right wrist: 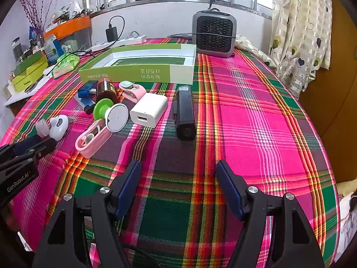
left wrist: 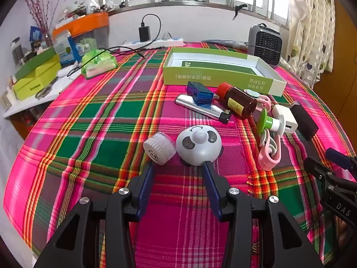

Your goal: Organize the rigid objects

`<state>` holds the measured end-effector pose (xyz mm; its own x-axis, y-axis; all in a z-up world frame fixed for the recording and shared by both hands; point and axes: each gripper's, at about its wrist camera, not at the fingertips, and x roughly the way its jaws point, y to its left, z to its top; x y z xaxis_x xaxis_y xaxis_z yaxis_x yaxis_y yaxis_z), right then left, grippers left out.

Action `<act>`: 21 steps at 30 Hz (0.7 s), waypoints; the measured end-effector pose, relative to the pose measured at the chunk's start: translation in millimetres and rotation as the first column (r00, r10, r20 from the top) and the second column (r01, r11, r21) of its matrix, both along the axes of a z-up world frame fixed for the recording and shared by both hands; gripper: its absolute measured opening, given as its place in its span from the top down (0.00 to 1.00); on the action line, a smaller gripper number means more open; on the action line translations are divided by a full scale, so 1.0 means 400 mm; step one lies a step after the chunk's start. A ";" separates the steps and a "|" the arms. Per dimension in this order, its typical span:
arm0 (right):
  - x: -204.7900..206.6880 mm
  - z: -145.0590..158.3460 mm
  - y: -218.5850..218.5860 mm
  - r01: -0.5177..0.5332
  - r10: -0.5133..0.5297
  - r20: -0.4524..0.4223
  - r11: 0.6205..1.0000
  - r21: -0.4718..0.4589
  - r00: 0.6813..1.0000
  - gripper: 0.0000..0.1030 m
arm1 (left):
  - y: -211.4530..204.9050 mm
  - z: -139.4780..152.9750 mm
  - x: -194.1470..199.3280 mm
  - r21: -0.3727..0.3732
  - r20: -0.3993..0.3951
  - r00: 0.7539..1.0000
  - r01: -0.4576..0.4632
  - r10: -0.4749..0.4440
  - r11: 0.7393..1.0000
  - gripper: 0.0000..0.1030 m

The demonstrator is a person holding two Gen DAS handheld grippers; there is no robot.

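Note:
Small rigid objects lie on the plaid cloth before an open green box [left wrist: 214,78] [right wrist: 138,72]. My left gripper [left wrist: 178,167] is open, just short of a grey panda-face gadget [left wrist: 198,145] and a white round cap [left wrist: 159,148]. Behind lie a brown bottle [left wrist: 238,102], blue case [left wrist: 199,92], silver bar [left wrist: 200,109], pink clip [left wrist: 270,151] and white charger [left wrist: 285,118]. My right gripper [right wrist: 178,167] is open and empty, below a black block [right wrist: 185,114] and the white charger [right wrist: 149,109].
A grey fan heater [right wrist: 214,33] stands at the back by the wall. A power strip [left wrist: 156,42] with a plug and cable lies at the back. A cluttered side shelf with green boxes [left wrist: 33,76] is at the left. A curtain [right wrist: 299,33] hangs right.

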<state>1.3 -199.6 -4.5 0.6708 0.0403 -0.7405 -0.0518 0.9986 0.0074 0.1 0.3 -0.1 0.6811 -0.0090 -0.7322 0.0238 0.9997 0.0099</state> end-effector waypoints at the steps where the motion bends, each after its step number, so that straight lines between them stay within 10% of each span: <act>1: 0.000 0.000 0.000 0.000 0.000 0.000 1.000 0.000 1.000 0.32 | 0.001 0.000 0.000 -0.001 0.001 1.000 0.000 0.000 1.000 0.58; 21: 0.001 -0.001 0.001 0.000 0.000 0.000 1.000 -0.001 1.000 0.32 | 0.001 0.000 -0.002 0.011 0.012 1.000 0.002 -0.002 1.000 0.58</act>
